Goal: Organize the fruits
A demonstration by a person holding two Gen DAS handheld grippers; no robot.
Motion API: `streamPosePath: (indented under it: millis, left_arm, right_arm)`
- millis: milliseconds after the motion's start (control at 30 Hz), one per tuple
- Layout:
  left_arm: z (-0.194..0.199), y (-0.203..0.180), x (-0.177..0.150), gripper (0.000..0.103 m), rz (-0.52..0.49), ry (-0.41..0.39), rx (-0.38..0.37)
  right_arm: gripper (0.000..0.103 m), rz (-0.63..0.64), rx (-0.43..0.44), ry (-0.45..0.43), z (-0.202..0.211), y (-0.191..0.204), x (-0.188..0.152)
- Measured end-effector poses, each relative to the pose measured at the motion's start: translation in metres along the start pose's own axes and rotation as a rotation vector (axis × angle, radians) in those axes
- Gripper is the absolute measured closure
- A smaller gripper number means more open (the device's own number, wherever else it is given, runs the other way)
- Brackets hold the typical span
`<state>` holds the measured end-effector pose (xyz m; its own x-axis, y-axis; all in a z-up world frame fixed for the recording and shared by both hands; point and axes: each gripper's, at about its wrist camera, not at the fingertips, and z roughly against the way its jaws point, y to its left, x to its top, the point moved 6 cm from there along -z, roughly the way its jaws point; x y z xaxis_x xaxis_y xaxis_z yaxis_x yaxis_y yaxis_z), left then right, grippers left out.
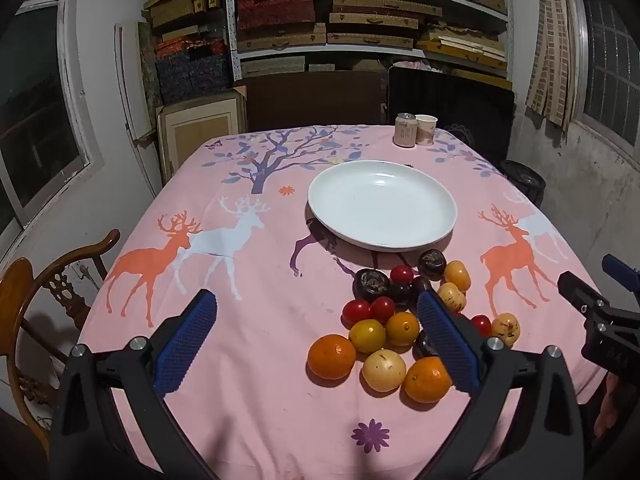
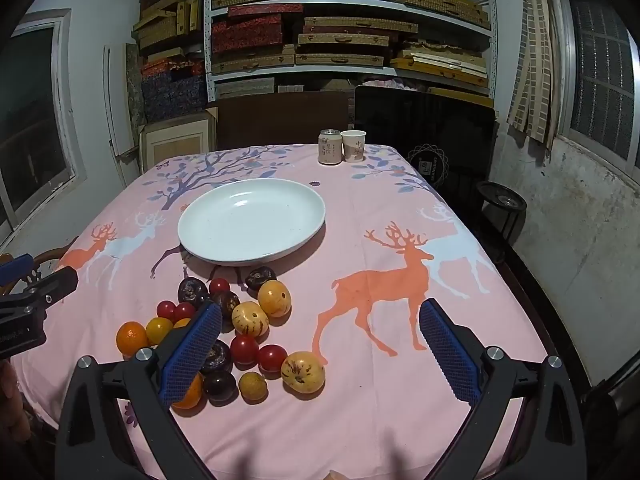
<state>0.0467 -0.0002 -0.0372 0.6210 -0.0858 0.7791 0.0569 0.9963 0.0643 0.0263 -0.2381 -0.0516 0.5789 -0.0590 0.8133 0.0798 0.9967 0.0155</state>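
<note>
left wrist view: looked down at the table from close above, fruit pile (image 1: 404, 320) lower right | right wrist view: same, fruit pile lower left | both saw: white plate (image 1: 382, 204)

Plate (image 1: 382, 204) sits mid-table (image 1: 248, 400), nothing in it. Fruit pile (image 1: 404, 320) lies on the cloth just in front of the plate, nearest fruits close to its near rim. Can (image 1: 405, 130) and paper cup (image 1: 426, 129) stand side by side at the far edge, cup to the right. Shelving (image 1: 360, 20) behind the table, chair (image 1: 52, 300) off its left side.
</note>
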Motion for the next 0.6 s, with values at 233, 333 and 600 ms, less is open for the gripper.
streamPosePath:
  millis: [233, 333, 600]
  left_arm:
    - [0.005, 0.001, 0.000, 0.004, 0.003, -0.004, 0.001]
    - [-0.004, -0.002, -0.003, 0.004, 0.001, 0.012, -0.001]
    - [-0.015, 0.002, -0.007, 0.004, 0.004, 0.015, 0.000]
  right_arm:
    - [0.004, -0.018, 0.021, 0.014, -0.007, -0.001, -0.003]
    - [0.004, -0.013, 0.021, 0.014, -0.012, -0.003, -0.006]
    - [0.004, -0.006, 0.012, 0.016, -0.007, 0.001, -0.004]
